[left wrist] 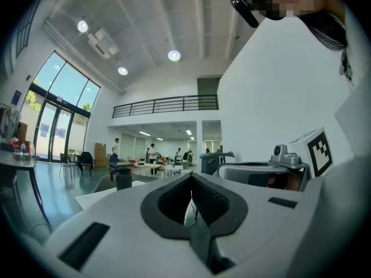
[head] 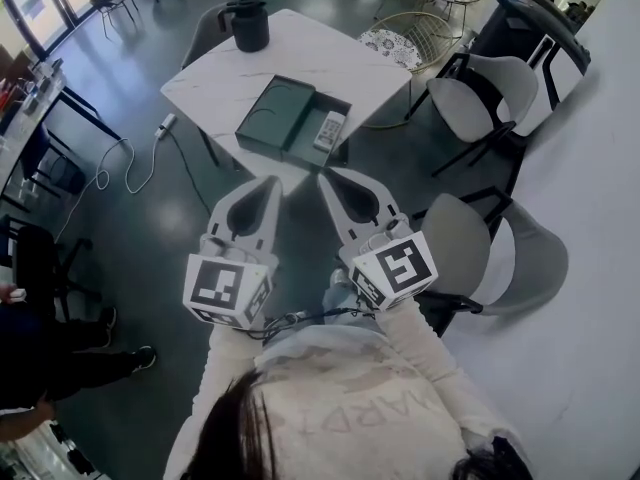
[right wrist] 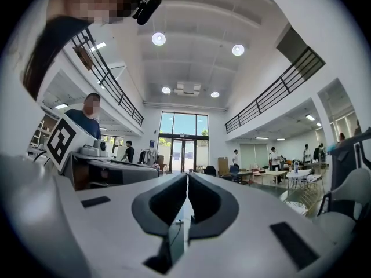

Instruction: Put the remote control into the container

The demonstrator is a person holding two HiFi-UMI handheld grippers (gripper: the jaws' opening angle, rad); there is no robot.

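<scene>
A white marble table [head: 330, 63] stands ahead in the head view. On it lies a dark green container [head: 275, 118] with a lower open part on its right side. The pale remote control [head: 329, 130] rests in that right part. Both grippers hang in the air short of the table's near edge. My left gripper [head: 270, 181] and my right gripper [head: 325, 175] point at the table, jaws together, holding nothing. In the left gripper view my left gripper [left wrist: 191, 179] shows closed tips. In the right gripper view my right gripper [right wrist: 186, 176] is closed as well.
A black jug [head: 247, 23] stands at the table's far side. Grey chairs [head: 480, 88] [head: 490, 253] are to the right, and a wire chair [head: 410, 38] is behind the table. A power strip and cable [head: 130, 158] lie on the floor at the left. A seated person's legs [head: 60, 358] are at the far left.
</scene>
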